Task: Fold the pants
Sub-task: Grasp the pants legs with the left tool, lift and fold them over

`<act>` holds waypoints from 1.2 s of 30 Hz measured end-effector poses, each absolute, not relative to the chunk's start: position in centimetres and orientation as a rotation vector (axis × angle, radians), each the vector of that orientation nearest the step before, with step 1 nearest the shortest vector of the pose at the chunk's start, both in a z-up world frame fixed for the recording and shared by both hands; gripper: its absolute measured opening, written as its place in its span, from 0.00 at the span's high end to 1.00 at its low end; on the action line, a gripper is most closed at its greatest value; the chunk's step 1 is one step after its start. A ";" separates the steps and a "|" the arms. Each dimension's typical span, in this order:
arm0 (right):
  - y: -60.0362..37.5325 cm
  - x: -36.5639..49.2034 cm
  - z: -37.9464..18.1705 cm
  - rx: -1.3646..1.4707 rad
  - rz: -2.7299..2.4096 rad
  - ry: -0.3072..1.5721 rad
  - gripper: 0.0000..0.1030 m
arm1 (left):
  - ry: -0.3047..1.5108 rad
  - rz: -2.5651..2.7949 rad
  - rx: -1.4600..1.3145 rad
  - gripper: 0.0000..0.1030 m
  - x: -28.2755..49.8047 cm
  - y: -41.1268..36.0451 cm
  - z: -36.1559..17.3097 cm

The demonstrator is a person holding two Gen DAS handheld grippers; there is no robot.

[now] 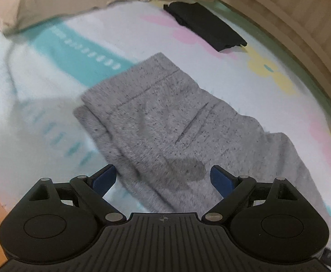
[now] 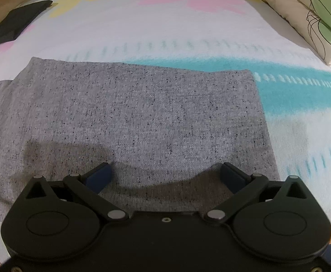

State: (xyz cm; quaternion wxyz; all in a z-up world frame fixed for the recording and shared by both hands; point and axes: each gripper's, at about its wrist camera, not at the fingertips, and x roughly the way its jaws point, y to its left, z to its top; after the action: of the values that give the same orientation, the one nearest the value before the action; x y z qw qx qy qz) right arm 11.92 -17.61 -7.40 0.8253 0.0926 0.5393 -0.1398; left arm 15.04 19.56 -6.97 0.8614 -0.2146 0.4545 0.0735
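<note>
- Two grippers hover over your grey pants (image 2: 131, 117), folded flat on the pastel bed sheet (image 2: 165, 22).
- Your left gripper (image 1: 163, 179) and right gripper (image 2: 165, 176) both stand spread wide, pinching nothing.
- No readable writing shows; a black folded garment (image 1: 206, 27) lies well apart.

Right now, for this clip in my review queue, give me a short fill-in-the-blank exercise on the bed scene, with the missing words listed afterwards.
1. The speckled grey knit pants lie flat on a pastel bedsheet with a broad band of ____ colour.
2. The folded garment near the wooden bed frame is ____.
3. The right gripper hovers above the pants with its blue pads ____.
4. Between the pads of the left gripper is ____ fabric.

Missing words: teal; black; open; grey
</note>
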 end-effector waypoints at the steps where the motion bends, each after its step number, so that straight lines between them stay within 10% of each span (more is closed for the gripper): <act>1: -17.5 11.9 -7.3 0.197 -0.299 1.146 0.02 | 0.954 0.154 -0.476 0.12 15.4 19.8 -7.4; 13: -17.8 11.9 -7.5 0.188 -0.286 1.141 0.01 | 0.769 0.153 -0.629 0.13 17.0 22.6 -9.0; 15: -17.8 12.0 -7.5 0.185 -0.283 1.141 0.01 | 0.751 0.179 -0.617 0.33 17.2 22.3 -8.9; 17: -17.9 12.1 -7.5 0.185 -0.277 1.145 0.01 | 0.770 0.210 -0.563 0.79 17.5 21.9 -8.6; 36: -23.9 11.8 -4.3 0.303 -0.274 1.107 0.16 | 0.317 -0.228 -0.072 0.84 9.7 4.9 7.1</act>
State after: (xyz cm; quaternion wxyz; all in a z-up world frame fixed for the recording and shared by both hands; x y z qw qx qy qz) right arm 11.82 -23.91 -4.31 0.8311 0.1428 0.5218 -0.1291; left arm 9.72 4.94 7.08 0.9803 -0.0356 0.1576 -0.1132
